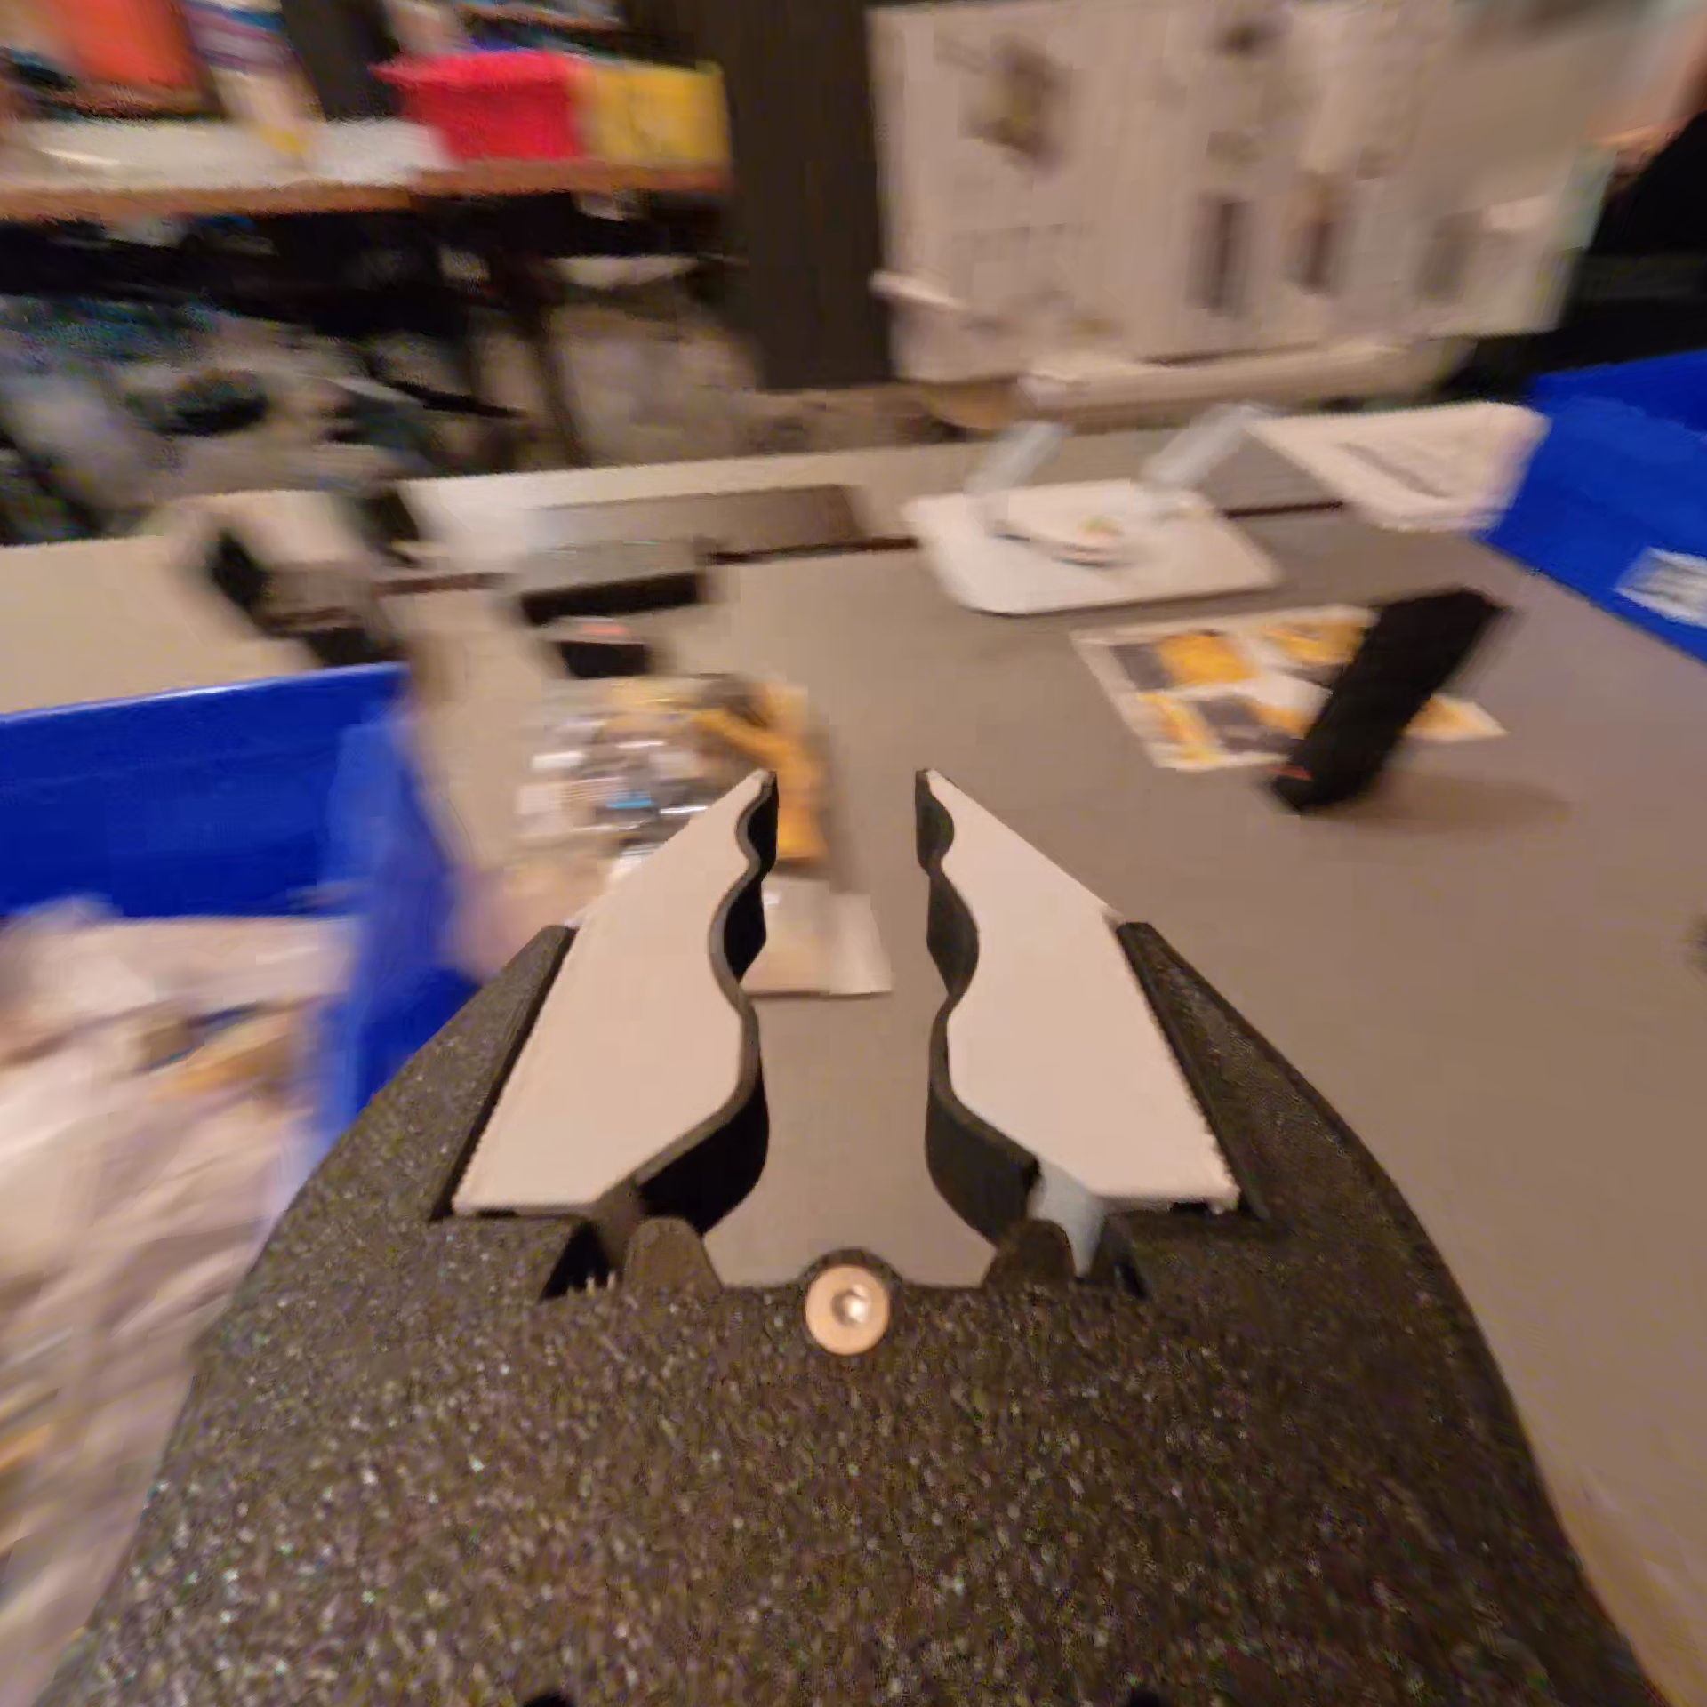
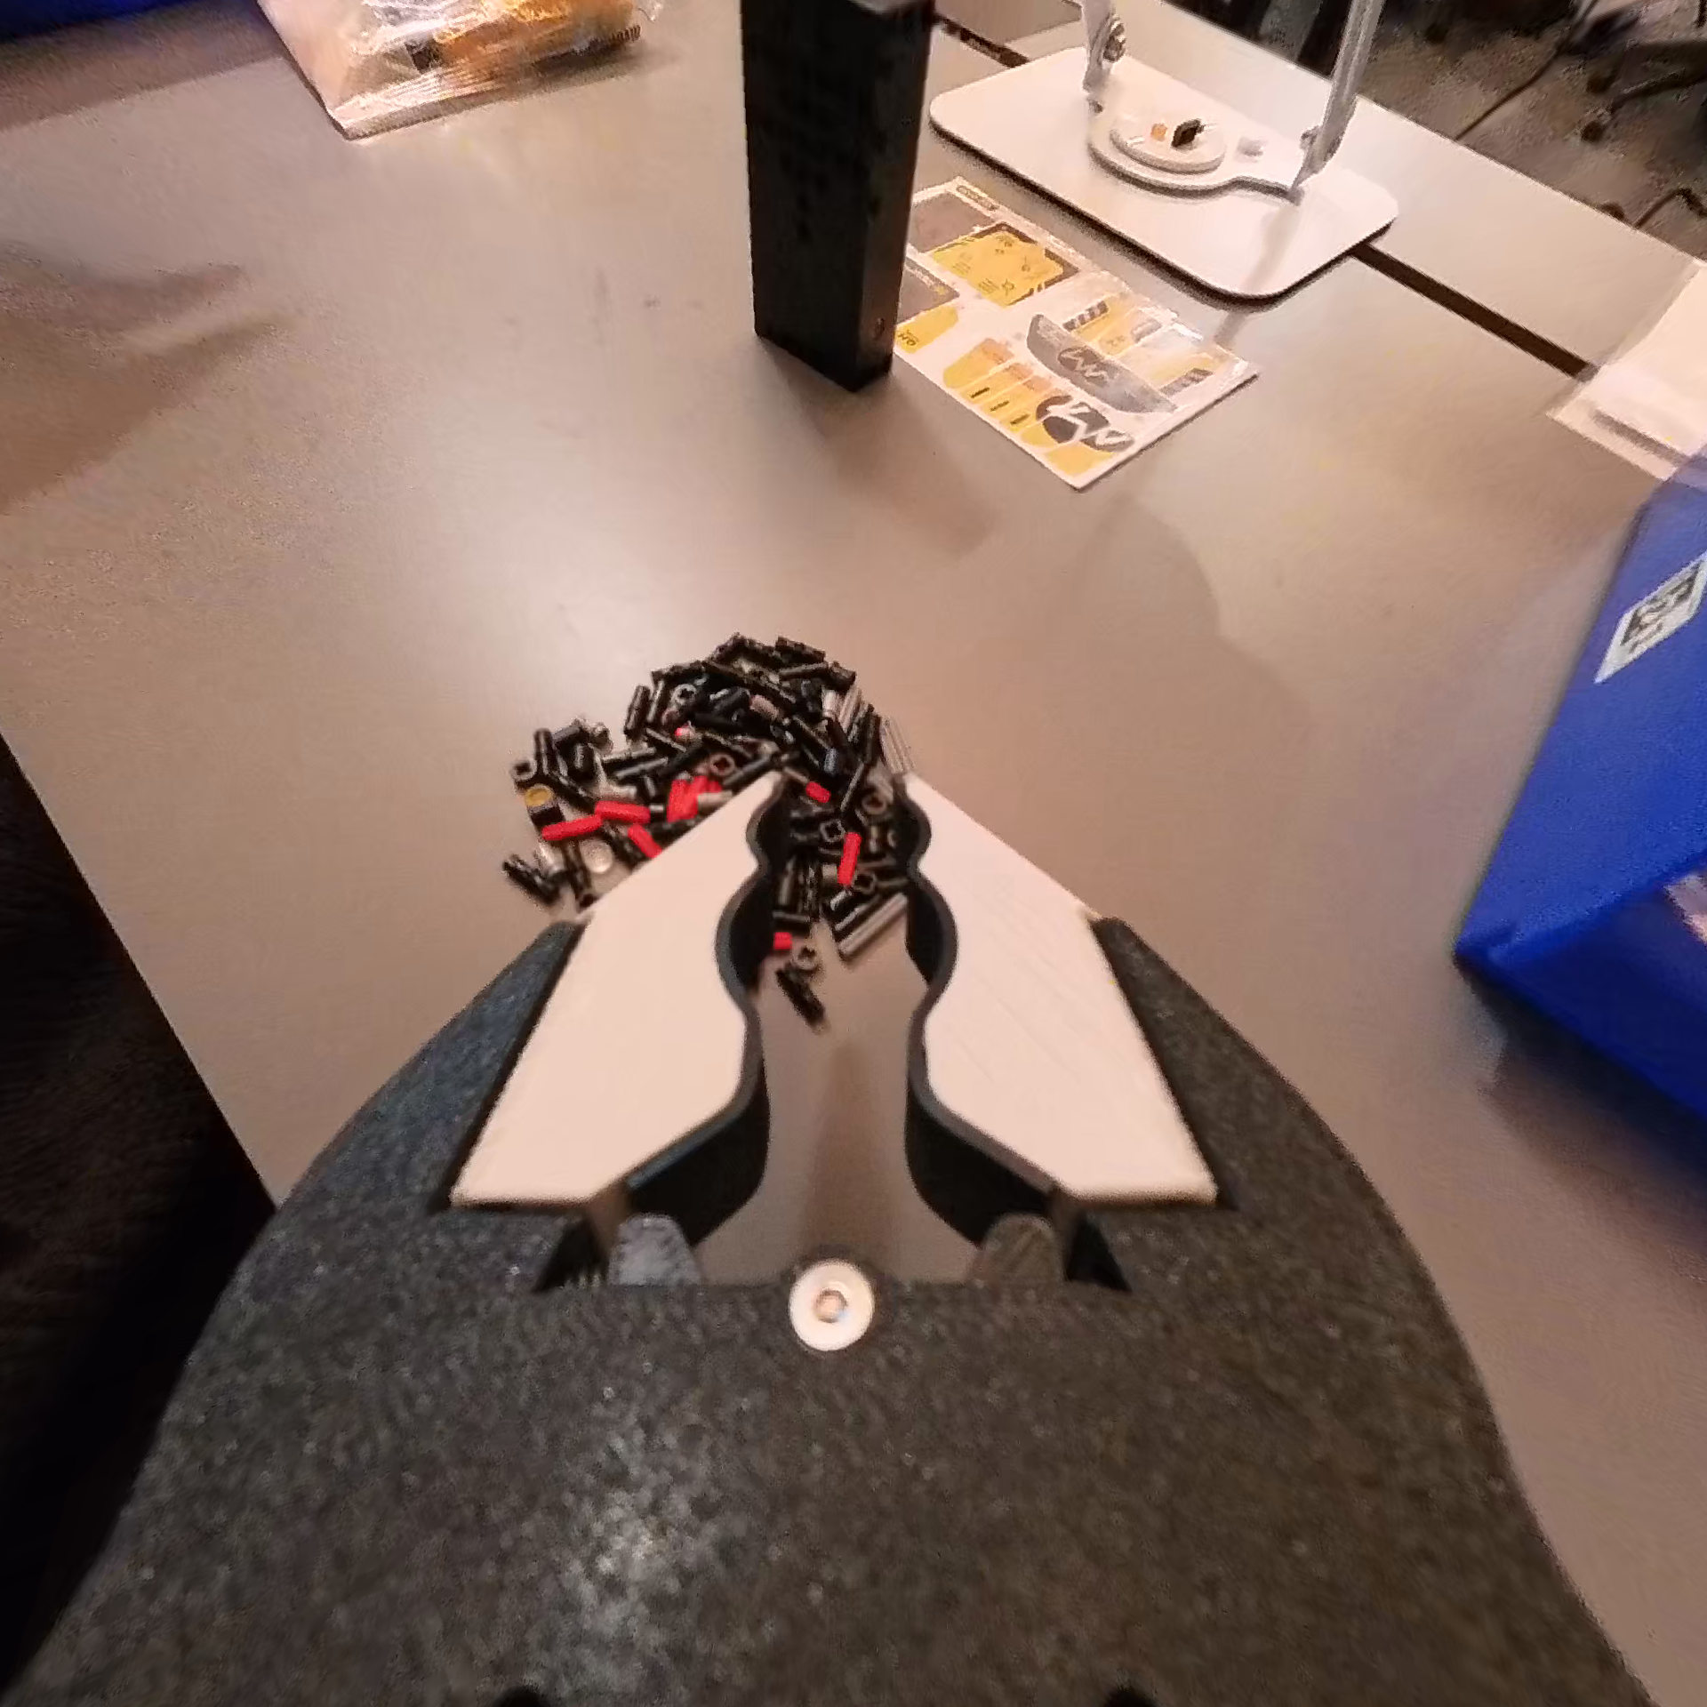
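Note:
In the right wrist view my right gripper [image 2: 845, 794] is open and empty, its fingers over a small heap of black, grey and red pin-like parts [image 2: 730, 785] on the grey table [image 2: 369, 517]. In the left wrist view, which is blurred, my left gripper [image 1: 845, 790] is open and empty above the table [image 1: 1155, 924]. Just beyond its fingertips lies a clear bag of yellow and dark parts [image 1: 674, 757] with a flat leaflet [image 1: 817, 942] beside it.
A black upright block [image 2: 836, 185] stands on a yellow sticker sheet [image 2: 1062, 342]; both show in the left view [image 1: 1386, 697]. A white stand base [image 2: 1173, 185] sits behind. Blue bins stand at the right [image 2: 1589, 813] and left [image 1: 185, 794]. A bagged parts pack [image 2: 443, 55] lies far left. Tip to tip, the grippers are about 45 cm apart. From the right gripper's tips to the black upright block [image 2: 836, 185] is close to 20 cm.

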A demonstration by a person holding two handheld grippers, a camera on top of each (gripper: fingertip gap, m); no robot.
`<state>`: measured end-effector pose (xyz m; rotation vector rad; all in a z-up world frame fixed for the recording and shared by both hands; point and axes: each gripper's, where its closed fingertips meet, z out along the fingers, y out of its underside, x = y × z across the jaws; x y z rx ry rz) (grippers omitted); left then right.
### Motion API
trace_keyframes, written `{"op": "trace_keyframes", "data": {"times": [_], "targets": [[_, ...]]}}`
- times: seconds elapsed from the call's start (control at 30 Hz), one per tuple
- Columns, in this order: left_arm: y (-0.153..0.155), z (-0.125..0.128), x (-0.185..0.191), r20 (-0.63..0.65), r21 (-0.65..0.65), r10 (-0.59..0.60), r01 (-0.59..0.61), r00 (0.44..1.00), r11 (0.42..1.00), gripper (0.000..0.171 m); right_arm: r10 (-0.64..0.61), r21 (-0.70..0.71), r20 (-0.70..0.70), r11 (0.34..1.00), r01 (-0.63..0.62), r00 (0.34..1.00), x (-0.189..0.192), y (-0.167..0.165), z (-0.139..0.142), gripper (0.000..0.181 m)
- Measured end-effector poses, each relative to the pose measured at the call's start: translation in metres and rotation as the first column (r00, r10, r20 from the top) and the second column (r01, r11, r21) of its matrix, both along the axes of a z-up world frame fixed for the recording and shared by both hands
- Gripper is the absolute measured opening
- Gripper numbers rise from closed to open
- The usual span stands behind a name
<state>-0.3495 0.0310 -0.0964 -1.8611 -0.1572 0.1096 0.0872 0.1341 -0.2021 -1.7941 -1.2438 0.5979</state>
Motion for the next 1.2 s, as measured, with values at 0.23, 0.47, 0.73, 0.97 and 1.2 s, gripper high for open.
{"op": "trace_keyframes", "data": {"times": [0.23, 0.47, 0.73, 0.97, 1.2], "targets": [[-0.158, 0.008, -0.236, -0.037, -0.090, 0.595, -0.596, 0.803, 0.798, 0.029, 0.060, 0.040, -0.009, 0.997, -0.060, 0.998, -0.045, -0.003, 0.014, 0.021], [-0.192, -0.019, -0.290, 0.025, -0.149, 0.648, -0.638, 0.761, 0.755, 0.031, 0.158, 0.061, -0.007, 0.986, -0.157, 0.987, -0.095, -0.023, 0.018, 0.021], [-0.167, -0.062, -0.262, -0.050, -0.319, 0.507, -0.495, 0.861, 0.808, 0.034, 0.190, 0.086, 0.029, 0.978, -0.192, 0.981, -0.108, -0.042, 0.021, 0.021], [-0.147, -0.022, -0.232, -0.075, -0.243, 0.369, -0.375, 0.927, 0.894, 0.000, 0.211, 0.064, -0.020, 0.976, -0.209, 0.977, -0.119, -0.051, 0.021, 0.021], [-0.132, 0.034, -0.231, -0.060, -0.114, 0.331, -0.336, 0.942, 0.935, 0.000, 0.226, 0.073, -0.039, 0.972, -0.223, 0.973, -0.122, -0.054, 0.022, 0.021]]}}
